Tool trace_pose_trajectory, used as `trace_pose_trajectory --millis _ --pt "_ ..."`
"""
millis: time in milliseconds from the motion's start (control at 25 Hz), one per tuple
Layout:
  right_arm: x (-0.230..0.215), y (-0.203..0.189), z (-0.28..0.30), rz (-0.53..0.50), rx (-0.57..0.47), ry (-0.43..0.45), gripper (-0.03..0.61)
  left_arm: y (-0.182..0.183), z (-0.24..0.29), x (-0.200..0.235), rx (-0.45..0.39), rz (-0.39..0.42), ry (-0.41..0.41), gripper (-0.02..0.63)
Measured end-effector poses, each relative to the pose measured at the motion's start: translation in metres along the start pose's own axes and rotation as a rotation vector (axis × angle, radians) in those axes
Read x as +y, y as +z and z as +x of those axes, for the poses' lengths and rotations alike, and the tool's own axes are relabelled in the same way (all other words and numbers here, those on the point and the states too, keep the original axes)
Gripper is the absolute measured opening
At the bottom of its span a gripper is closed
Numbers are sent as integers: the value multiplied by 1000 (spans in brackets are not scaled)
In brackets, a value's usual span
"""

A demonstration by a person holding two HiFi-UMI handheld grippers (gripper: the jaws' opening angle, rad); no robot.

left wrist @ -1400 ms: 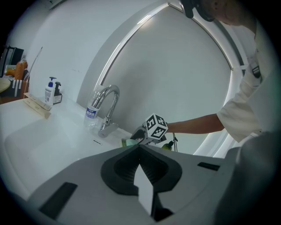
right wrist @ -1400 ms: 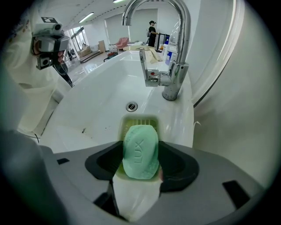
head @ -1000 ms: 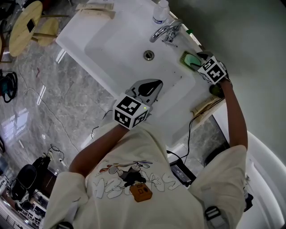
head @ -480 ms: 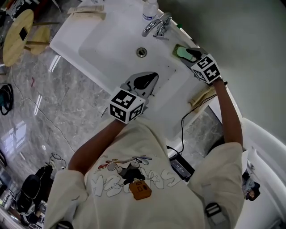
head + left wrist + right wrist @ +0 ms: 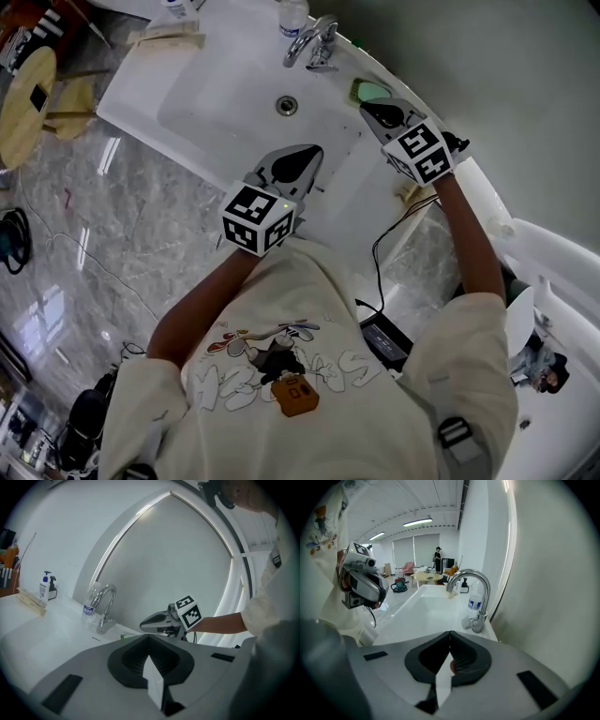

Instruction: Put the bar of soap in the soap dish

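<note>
Soap, a pale mint-green bar, lies in the darker green soap dish on the back rim of the white ceramic sink. In the head view the dish is just right of the curved chrome tap. The right hand-held gripper is just beside the dish, with its tips near the soap (whether they touch it cannot be told from above). The left hand-held gripper is over the near side of the basin, well apart from the dish. A clear plastic water bottle stands by the tap, and the round metal drain lies between tap and left hand-held gripper.

In the left gripper view, the left hand-held gripper's jaws are pressed together with nothing between them. Beyond them the right hand-held gripper and its marker cube show above the sink rim, right of the tap and the bottle.

In the right gripper view, the right hand-held gripper's jaws have just been closing and now meet, empty. Past them stand the tap and the bottle, with the basin stretching away.
</note>
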State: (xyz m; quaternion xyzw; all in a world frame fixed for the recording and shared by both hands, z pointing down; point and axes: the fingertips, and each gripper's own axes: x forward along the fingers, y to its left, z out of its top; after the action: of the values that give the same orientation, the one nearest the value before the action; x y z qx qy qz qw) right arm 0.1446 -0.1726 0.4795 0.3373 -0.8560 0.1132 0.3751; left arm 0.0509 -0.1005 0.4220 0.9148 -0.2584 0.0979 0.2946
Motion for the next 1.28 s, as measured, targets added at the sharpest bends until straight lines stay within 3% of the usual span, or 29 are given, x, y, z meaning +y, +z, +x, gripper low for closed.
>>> trace_pose_trajectory --millis 600,960,1120,1280 --pt "68 68 -62 207 -274 -106 8 0 -45 0 9 12 -25 8" --pt "107 93 -104 333 -359 -214 8 8 -67 -14 -3 2 -77 8" --pt "118 92 -115 324 -339 -313 8 15 -74 -16 -16 -2 -88 8" --pt "129 91 -117 358 -359 -343 8 20 -78 -17 -24 3 -99 8"
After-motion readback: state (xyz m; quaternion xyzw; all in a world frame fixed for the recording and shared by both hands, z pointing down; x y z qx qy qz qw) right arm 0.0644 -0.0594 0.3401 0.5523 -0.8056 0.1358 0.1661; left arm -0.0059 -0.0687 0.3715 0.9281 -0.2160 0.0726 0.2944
